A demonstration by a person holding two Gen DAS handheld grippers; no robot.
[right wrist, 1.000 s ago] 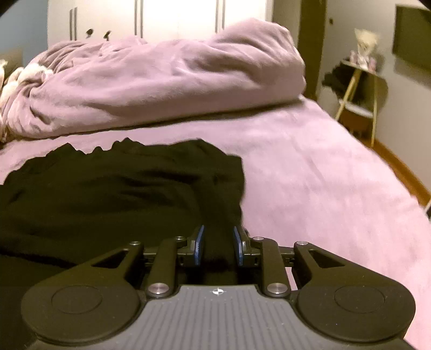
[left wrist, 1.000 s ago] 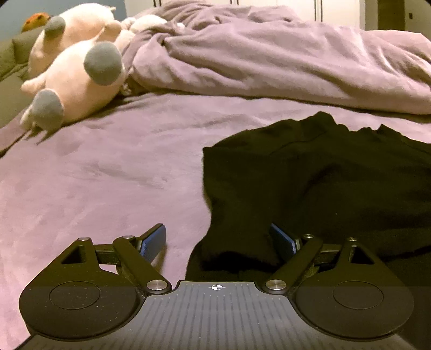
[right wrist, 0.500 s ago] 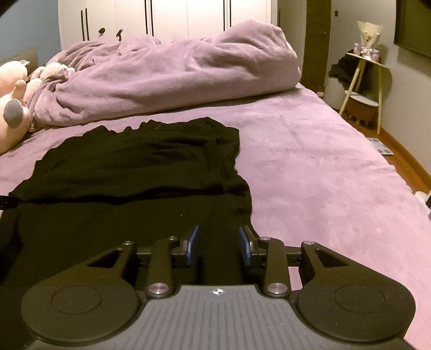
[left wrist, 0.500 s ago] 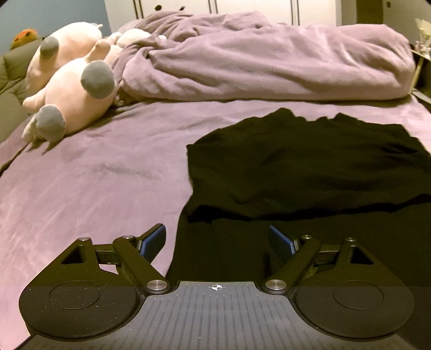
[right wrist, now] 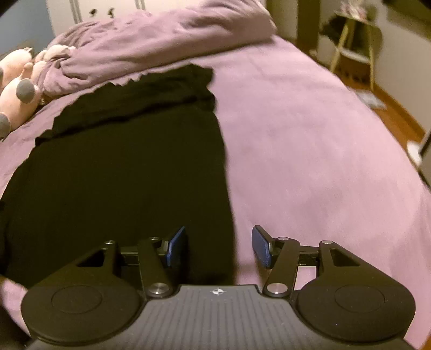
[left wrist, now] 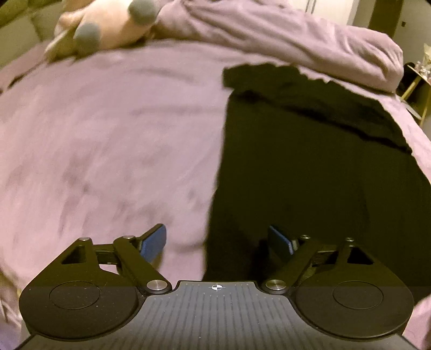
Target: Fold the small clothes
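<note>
A black garment (left wrist: 309, 175) lies spread flat on the purple bed sheet (left wrist: 107, 134), with its far end folded back over itself. My left gripper (left wrist: 216, 239) hangs over the garment's near left edge. Its jaws stand wide and are closing a little, with the cloth edge below them and not pinched. In the right wrist view the same garment (right wrist: 121, 175) fills the left half. My right gripper (right wrist: 219, 246) is over its near right edge. Its jaws are opening, and the blue pads stand clear of the cloth strip between them.
A bunched purple duvet (right wrist: 161, 37) lies across the far end of the bed. Pink plush toys (left wrist: 107, 24) sit at the far left. Beyond the bed's right edge are a small side table (right wrist: 353, 48) and a wooden floor (right wrist: 390, 107).
Both grippers have drawn back toward the near edge of the bed, so more of the garment shows. The right gripper, shut on the cloth's edge before, has let go and spread its jaws.
</note>
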